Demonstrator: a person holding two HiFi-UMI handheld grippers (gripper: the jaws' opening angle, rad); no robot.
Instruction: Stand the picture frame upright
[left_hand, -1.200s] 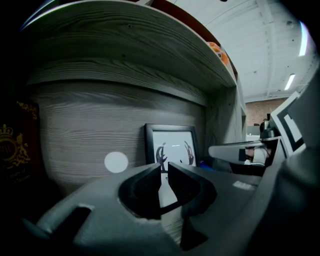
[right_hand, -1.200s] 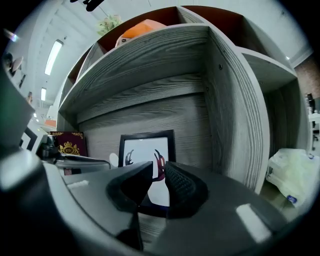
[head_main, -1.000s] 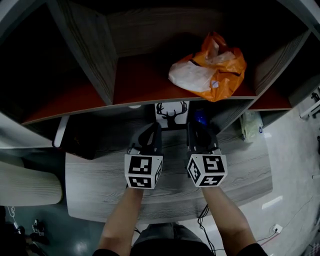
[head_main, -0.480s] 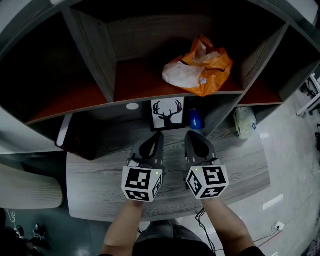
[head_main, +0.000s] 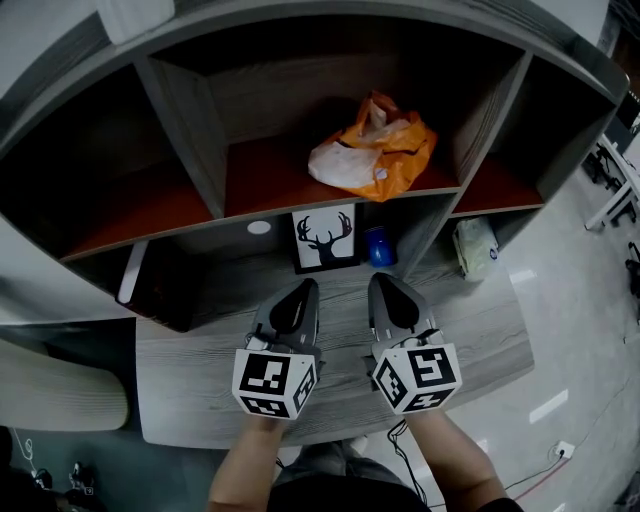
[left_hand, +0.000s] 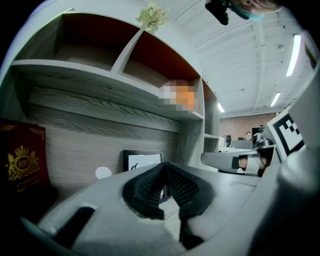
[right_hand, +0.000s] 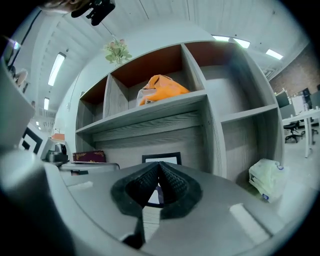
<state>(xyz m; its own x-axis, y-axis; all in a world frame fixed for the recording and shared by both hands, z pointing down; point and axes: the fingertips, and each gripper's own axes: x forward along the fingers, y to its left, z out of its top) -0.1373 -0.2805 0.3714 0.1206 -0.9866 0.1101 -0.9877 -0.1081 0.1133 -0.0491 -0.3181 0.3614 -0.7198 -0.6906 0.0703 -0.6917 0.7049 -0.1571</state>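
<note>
Presently the frame (head_main: 324, 238) stands upright at the far side of the desk (head_main: 200, 350), under the shelf (head_main: 270, 175). It is set at the rear panel with its deer picture facing the near side. Whether it leans on the panel or rests on its own stand cannot be told. A blue container (head_main: 378, 247) stands just to its right. This position is judged stable, so the frame needs no support from either tool, and the task appears complete.

The left gripper (head_main: 298, 292) and right gripper (head_main: 388, 288) are held side by side over the near part of the desk. Both point toward the frame and are apart from it. This clearance is judged to guard against knocking the frame over.

Left gripper: jaws fully together, pads (left_hand: 147, 187) meeting at the tips, nothing between them, touching nothing.

Right gripper: jaws fully together, pads (right_hand: 172, 187) meeting, likewise empty. The frame shows only beyond them.
</note>
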